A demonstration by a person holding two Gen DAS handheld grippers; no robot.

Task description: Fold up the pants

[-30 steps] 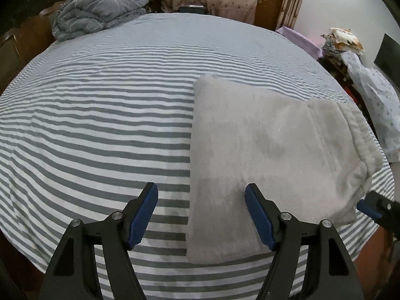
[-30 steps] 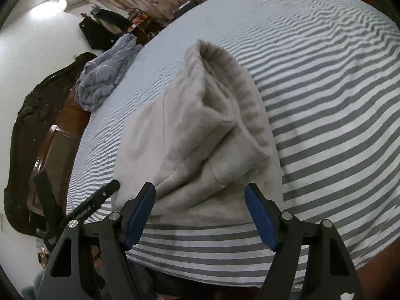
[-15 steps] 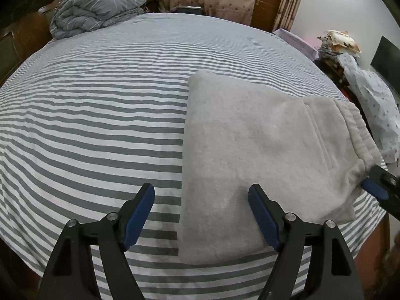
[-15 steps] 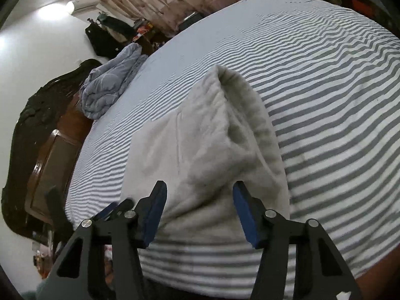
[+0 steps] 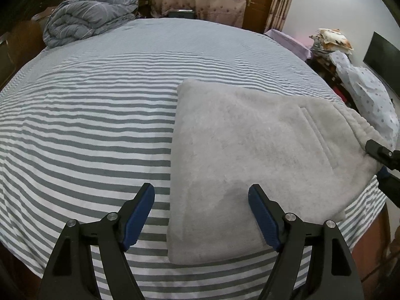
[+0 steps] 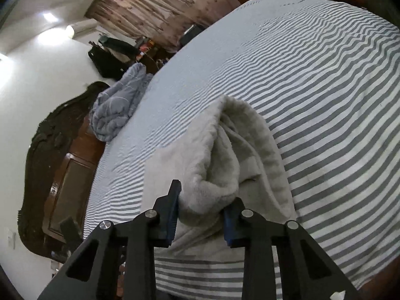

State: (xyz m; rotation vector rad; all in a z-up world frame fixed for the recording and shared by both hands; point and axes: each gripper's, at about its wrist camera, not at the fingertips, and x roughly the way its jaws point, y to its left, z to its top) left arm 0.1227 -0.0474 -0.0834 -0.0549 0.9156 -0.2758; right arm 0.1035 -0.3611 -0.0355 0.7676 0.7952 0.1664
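The folded grey fleece pants (image 5: 250, 150) lie on the striped bed sheet (image 5: 87, 125) near its front right edge. My left gripper (image 5: 201, 215) is open and empty, hovering over the near left corner of the pants. My right gripper (image 6: 201, 212) is shut on the bunched waistband end of the pants (image 6: 225, 165). The right gripper also shows in the left wrist view (image 5: 382, 157) at the right end of the pants.
A crumpled blue-grey duvet (image 5: 85, 17) lies at the bed's far left corner. A dark wooden headboard (image 6: 47, 155) stands on the left side. Clutter and a spotted cloth (image 5: 365, 92) stand beyond the bed's right edge.
My right gripper moved forward and closed on the waistband end of the pants. My left gripper stayed open and shifted slightly over the near corner.
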